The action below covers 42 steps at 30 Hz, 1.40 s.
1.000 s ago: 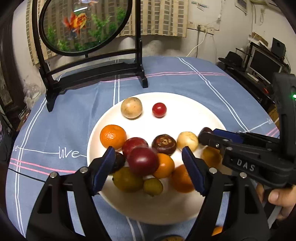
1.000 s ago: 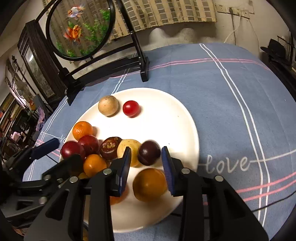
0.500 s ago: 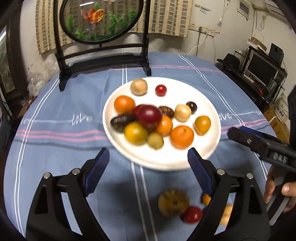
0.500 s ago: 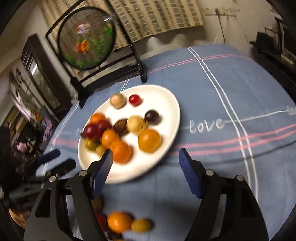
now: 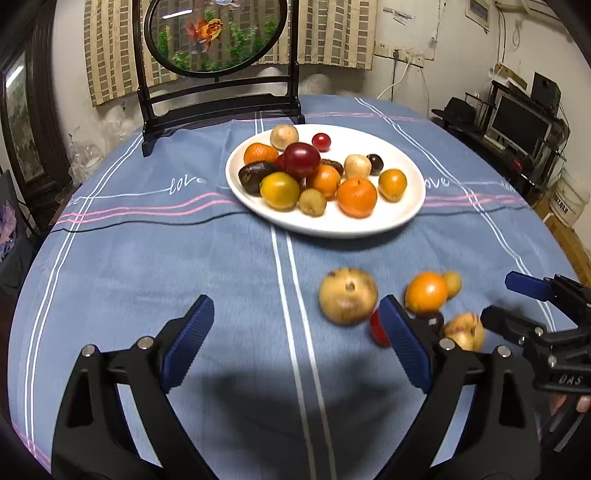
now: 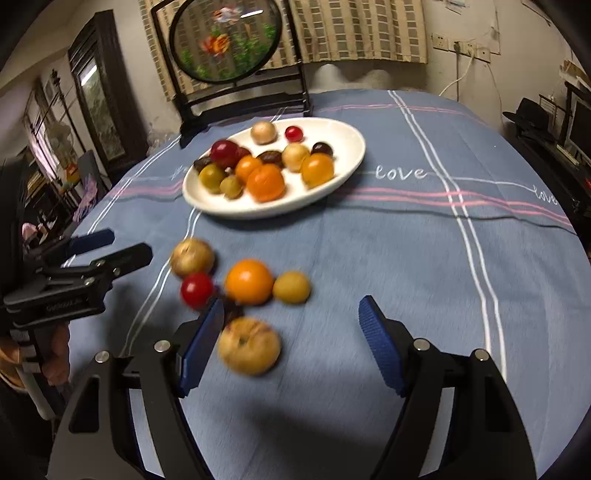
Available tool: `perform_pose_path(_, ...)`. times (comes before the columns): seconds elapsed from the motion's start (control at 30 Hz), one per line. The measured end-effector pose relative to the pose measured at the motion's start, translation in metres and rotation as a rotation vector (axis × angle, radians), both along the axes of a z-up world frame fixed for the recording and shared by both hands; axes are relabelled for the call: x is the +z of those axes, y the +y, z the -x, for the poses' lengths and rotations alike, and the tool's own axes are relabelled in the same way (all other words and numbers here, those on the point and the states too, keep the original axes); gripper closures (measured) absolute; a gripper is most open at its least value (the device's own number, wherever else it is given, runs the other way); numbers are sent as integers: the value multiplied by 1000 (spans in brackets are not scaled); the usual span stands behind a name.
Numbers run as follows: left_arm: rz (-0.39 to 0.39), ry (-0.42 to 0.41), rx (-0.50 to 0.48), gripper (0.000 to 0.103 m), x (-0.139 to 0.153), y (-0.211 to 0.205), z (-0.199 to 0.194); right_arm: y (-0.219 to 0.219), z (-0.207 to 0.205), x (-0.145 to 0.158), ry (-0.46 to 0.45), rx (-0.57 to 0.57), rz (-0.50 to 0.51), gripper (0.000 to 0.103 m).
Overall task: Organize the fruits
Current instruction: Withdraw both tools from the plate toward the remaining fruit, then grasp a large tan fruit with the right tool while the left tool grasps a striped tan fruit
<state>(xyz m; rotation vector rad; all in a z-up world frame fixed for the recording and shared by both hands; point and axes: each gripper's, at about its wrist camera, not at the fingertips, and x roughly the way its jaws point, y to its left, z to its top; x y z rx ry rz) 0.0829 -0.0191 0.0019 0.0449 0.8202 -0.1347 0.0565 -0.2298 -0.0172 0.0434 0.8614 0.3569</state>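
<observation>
Blue cloth with white and pink stripes covers the round table (image 5: 147,258), and on it I see a white plate (image 5: 406,218) piled with fruit: oranges, a dark red plum (image 5: 301,159), a small red cherry tomato (image 5: 321,141), pale brown round fruits and a few dark ones. Nearer to me, a second loose group lies straight on the cloth, well apart from the plate: a large tan fruit (image 6: 192,257), a red tomato (image 6: 196,290), an orange (image 6: 249,281), a small yellow fruit (image 6: 291,287) touching the orange's side, and another big tan fruit (image 6: 248,345) closest to my right gripper (image 6: 291,343). A small dark fruit sits among them, half hidden. My left gripper (image 5: 295,343) hangs over bare cloth with its blue pads spread wide; nothing is between them, and its jaws have just been opening further. My right gripper's jaws have also just been opening and now stand apart with nothing pinched; the nearest tan fruit lies just inside the left pad, and I cannot tell whether it touches it. Each wrist view catches the other gripper from the side, with fingers of the person's hand (image 6: 59,354) around its handle. Behind the plate stands a round goldfish screen (image 5: 216,33) in a black frame.
</observation>
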Motion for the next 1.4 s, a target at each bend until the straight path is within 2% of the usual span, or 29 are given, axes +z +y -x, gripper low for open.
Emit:
perform_pose_path(0.23,28,41,11,10,-16,6,13,24,12,-10,14,86,70,27)
perform_pose_path(0.43,40,68,20,10,-27,11,11,31,6,-22,40,72,127,27)
perform_pose_path(0.47,43,71,18,10,-29,11,11,31,6,-24,40,69,133,35)
perform_pose_path(0.63,48,94,11,10,-34,10,9,37,-1,-30,68,65,161,43)
perform_pose_path(0.73,50,101,9,10,-35,9,8,43,-2,-30,62,72,178,54)
perform_pose_path(0.77,50,104,6,10,-36,9,7,44,-1,-28,51,80,168,61)
perform_pose_path(0.87,48,108,-1,9,-37,8,7,43,3,-22,19,72,161,61)
perform_pose_path(1.23,20,111,-29,9,-37,0,-1,22,13,-18,36,60,75,61)
perform_pose_path(1.4,-40,130,-44,9,-40,-7,-21,17,17,-12,27,62,41,61)
